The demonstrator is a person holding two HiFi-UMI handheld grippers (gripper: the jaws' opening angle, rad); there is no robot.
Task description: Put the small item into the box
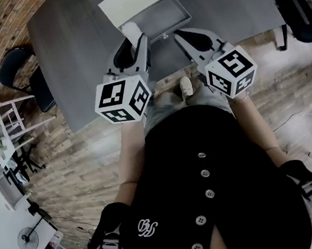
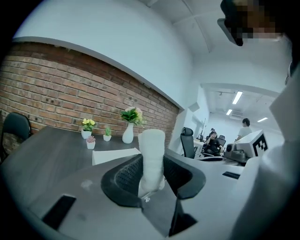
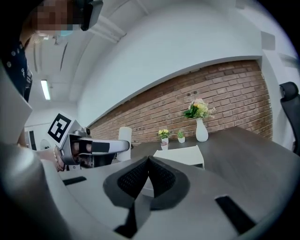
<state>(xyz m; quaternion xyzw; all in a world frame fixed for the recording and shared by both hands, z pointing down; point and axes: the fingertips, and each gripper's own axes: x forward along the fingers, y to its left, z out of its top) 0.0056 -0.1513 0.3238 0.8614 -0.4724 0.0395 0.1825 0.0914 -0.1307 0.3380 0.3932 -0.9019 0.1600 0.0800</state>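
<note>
The left tool [image 1: 137,39] is clamping an upright white item [image 1: 131,29], its two dark ribbed pads pressing on the lower half while the rounded top is sticking up clear of them. In the head view the item is sitting just above the centre of the frame, overlapping the lower left corner of the box [image 1: 159,14]. That view is not showing whether the item is over the box or just short of it. The right tool [image 1: 182,35] is holding nothing. In its own view its pads are pressing together at the tips, with only a narrow wedge of gap lower down. It is pointing at the lower right edge of the box, near the left tool but apart from it. The box is lying open at the top centre on the grey surface [image 1: 78,40], grey inside, with a white panel along its upper side. In the left gripper view a white vase [image 2: 128,132] of flowers and three small pots [image 2: 91,143] are standing left of the item, along a brick wall [image 2: 56,89], well beyond the tool. A black chair [image 1: 13,64] is standing at the upper left of the head view beside the surface.
</note>
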